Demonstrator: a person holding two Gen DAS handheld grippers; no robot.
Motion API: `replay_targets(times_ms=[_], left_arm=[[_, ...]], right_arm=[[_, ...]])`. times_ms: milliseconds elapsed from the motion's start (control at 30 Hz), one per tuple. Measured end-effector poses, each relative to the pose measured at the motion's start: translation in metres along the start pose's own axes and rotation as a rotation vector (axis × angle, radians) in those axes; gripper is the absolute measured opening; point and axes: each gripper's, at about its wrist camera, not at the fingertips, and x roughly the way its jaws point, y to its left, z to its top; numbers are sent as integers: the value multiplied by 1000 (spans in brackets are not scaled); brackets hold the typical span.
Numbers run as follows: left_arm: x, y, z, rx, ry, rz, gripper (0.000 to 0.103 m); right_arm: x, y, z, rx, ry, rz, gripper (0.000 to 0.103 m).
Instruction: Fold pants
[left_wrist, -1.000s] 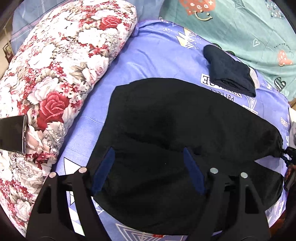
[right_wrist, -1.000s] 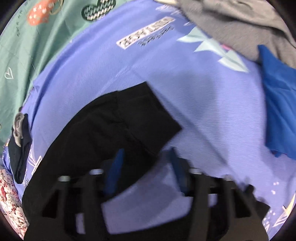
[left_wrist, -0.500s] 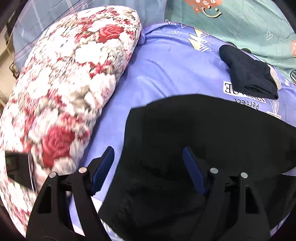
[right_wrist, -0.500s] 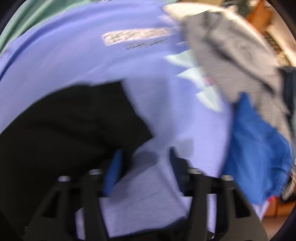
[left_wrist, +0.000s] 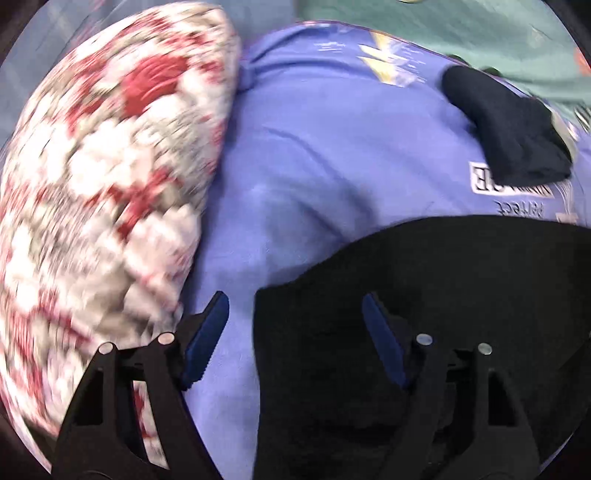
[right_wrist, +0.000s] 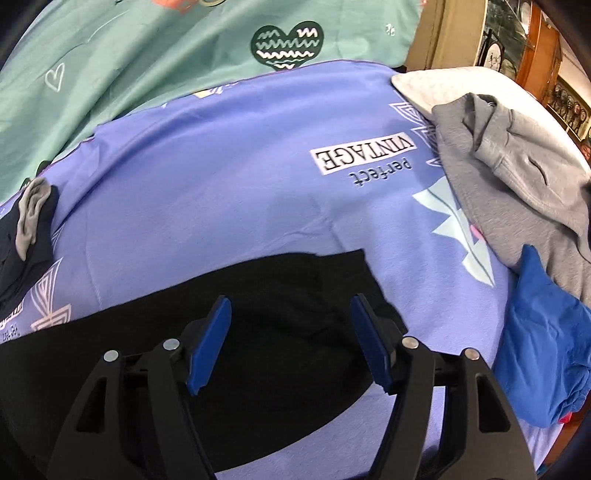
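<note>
The black pants (left_wrist: 443, 295) lie spread on the purple bed sheet (left_wrist: 332, 147). In the left wrist view my left gripper (left_wrist: 295, 317) is open and empty over the pants' left end, its left finger over the sheet, its right finger over the cloth. In the right wrist view the pants (right_wrist: 277, 332) end at a squared edge on the sheet (right_wrist: 221, 184). My right gripper (right_wrist: 291, 325) is open and empty just above that end.
A floral pillow (left_wrist: 92, 184) lies close on the left. A folded dark navy garment (left_wrist: 509, 129) sits at the back; it also shows in the right wrist view (right_wrist: 26, 236). A grey garment (right_wrist: 517, 177) and a blue cloth (right_wrist: 543, 354) lie at the right. A teal sheet (right_wrist: 147, 55) is behind.
My left gripper has shifted left toward the pillow, to the pants' left edge. My right gripper has swung around over the pants' other end. Both stay open.
</note>
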Motion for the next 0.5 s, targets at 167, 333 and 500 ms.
replay_targets(times_ms=[167, 333, 500], left_arm=[[18, -14, 9, 123, 41, -78, 75], [46, -29, 10, 205, 126, -103, 6], [39, -33, 11, 226, 39, -43, 1]], right_arm=[[-8, 1, -8, 13, 18, 41, 67], [-16, 5, -12, 9, 26, 73, 67], [-9, 12, -11, -43, 55, 88, 68]])
